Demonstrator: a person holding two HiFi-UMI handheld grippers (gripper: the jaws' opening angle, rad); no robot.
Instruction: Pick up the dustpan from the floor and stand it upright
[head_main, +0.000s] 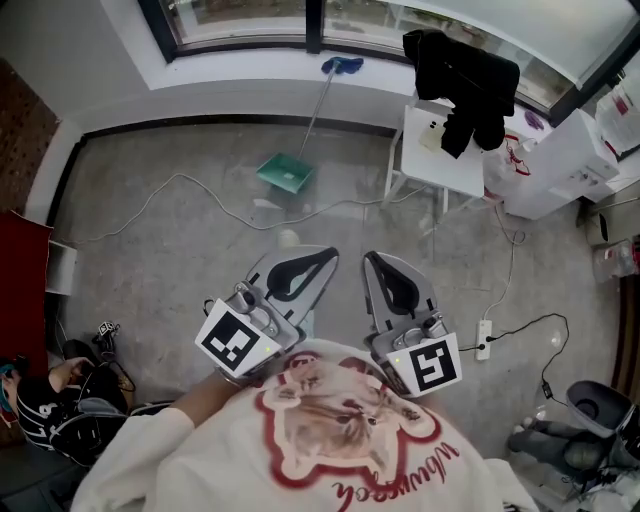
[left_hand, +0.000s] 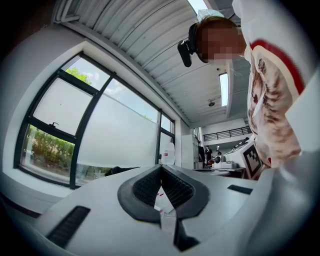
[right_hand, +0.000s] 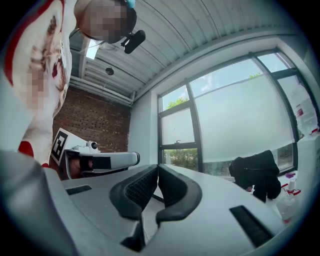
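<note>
Teal-green dustpan (head_main: 285, 172) lies on the grey floor (head_main: 150, 280) far ahead by the window wall. Its long handle (head_main: 315, 115) slants up to the sill, and the blue piece at its top is too small to identify. One dustpan, two grippers: the left gripper (head_main: 328, 254) and right gripper (head_main: 368, 258) sit side by side near the person, well apart from it. Both have their jaws pressed together, holding nothing. One white cable (head_main: 180, 178) crosses the floor between.

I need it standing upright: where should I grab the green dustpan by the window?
Probably the long thin handle, just above the green pan, jaws across it from one side: it is narrow enough to clamp, while the pan is broad.
</note>
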